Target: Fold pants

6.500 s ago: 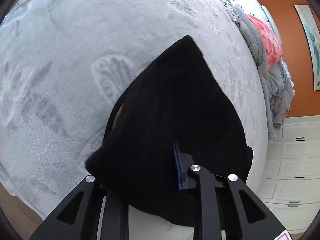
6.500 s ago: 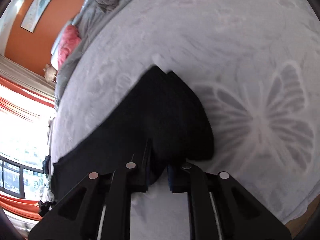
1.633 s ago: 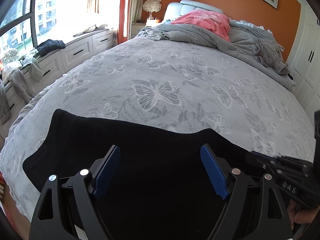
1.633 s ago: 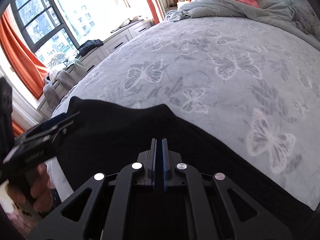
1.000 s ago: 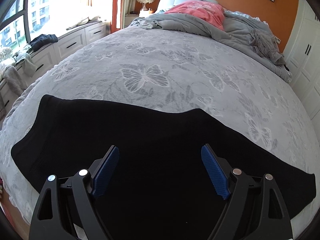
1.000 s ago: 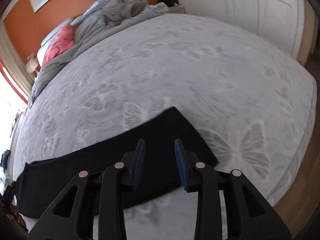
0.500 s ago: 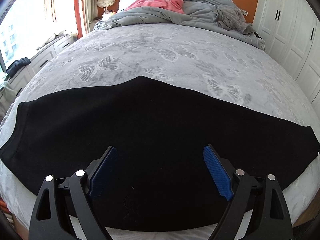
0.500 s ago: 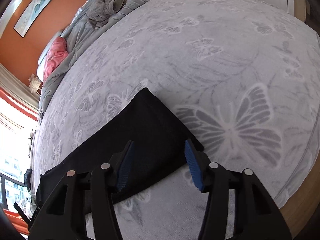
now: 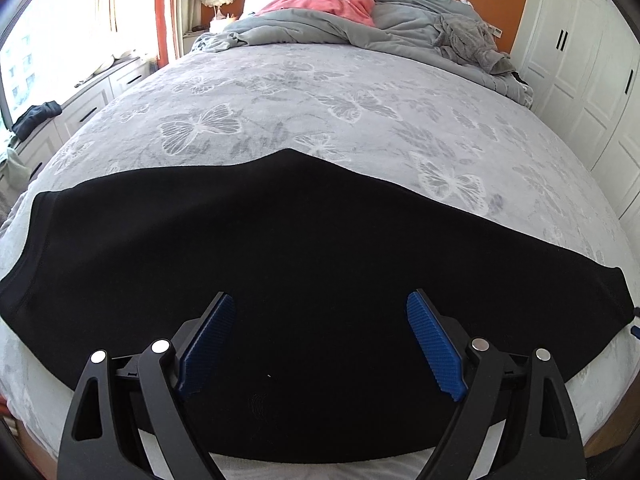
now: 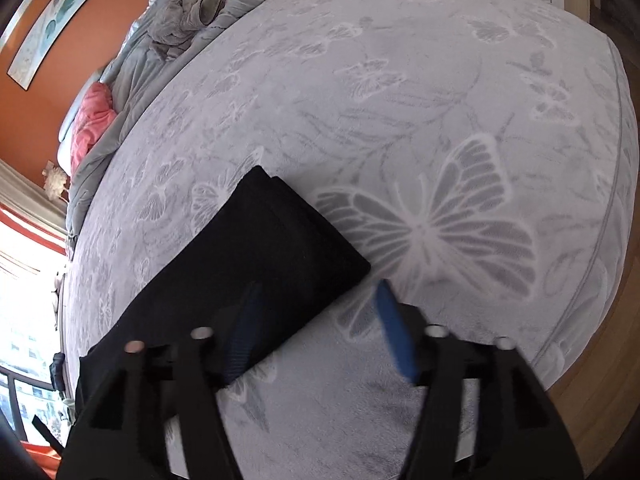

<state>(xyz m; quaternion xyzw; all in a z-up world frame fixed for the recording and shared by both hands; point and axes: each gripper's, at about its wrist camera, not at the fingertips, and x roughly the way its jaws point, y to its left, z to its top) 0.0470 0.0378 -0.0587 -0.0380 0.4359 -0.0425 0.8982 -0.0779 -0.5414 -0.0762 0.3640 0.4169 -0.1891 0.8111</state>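
Black hand-held gripper (image 9: pixel 320 336), blue ribbed pads (image 9: pixel 434 350), silver screws.

The right claw (image 10: pixel 316 328) is motion-blurred, its arms cut off below; the black pants (image 10: pixel 256 264) run out past the lower-left edge.

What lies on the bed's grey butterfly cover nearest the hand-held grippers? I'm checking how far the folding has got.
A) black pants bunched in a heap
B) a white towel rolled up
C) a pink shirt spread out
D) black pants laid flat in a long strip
D: the black pants lie flat as a long strip across the butterfly cover, with one narrow end seen in the right wrist view.
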